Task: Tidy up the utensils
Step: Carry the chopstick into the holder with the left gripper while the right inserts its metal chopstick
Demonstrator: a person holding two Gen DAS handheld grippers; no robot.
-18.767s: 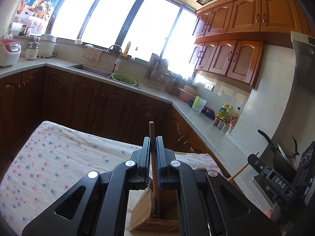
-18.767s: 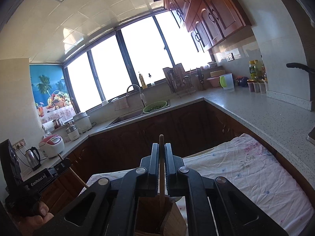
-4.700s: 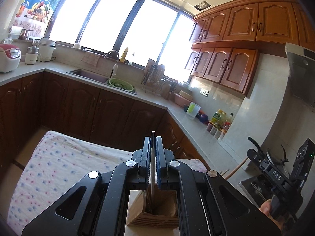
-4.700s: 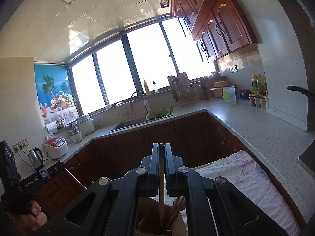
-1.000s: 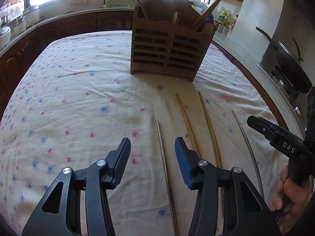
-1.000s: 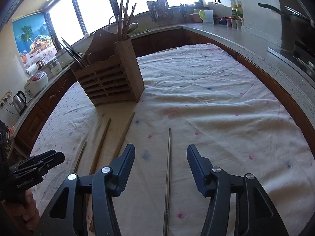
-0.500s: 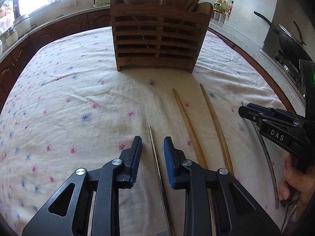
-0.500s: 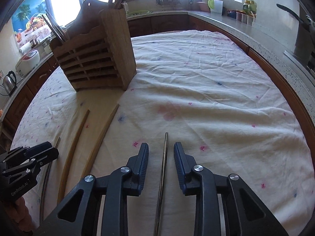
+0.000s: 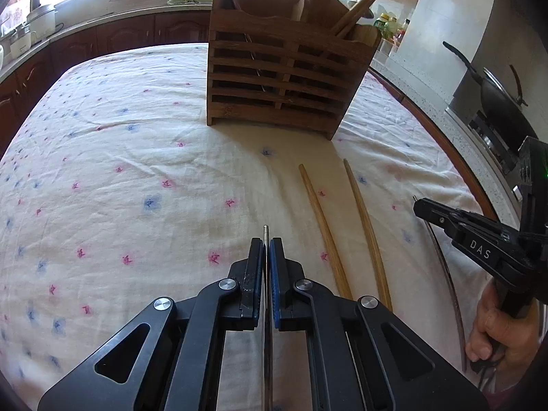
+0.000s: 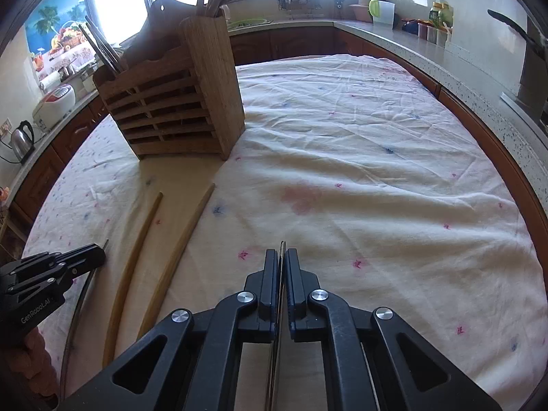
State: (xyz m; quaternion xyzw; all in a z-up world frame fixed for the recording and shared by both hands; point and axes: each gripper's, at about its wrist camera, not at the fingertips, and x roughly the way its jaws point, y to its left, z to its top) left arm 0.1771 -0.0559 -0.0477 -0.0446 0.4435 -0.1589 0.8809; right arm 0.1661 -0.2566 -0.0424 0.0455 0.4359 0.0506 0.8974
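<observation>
A: Where is the open room?

B: In the left wrist view, the flowered cloth (image 9: 102, 178) is bare across the whole left half of the frame. Its far edge curves along the dark cabinets at upper left. In the right wrist view, the cloth (image 10: 376, 171) is bare across the right half, and its edge follows the counter (image 10: 479, 78) at right.

A: State of the left gripper?

B: The left gripper (image 9: 267, 250) is closed to a narrow slit on a thin metal chopstick (image 9: 265, 231). The chopstick runs straight up the frame, its tip just past the fingertips, pointing toward the wooden holder (image 9: 284, 75) at top centre.

A: And the right gripper?

B: The right gripper (image 10: 282, 257) is clamped the same way on a second metal chopstick (image 10: 282, 245), long axis up the frame. The holder (image 10: 178, 102) stands at upper left, well apart.

A: What lies between them?

B: Two wooden chopsticks (image 9: 325, 229) lie side by side on the cloth, apart from each other, long axes toward the holder. The holder is upright, with chopsticks leaning in its compartments.
</observation>
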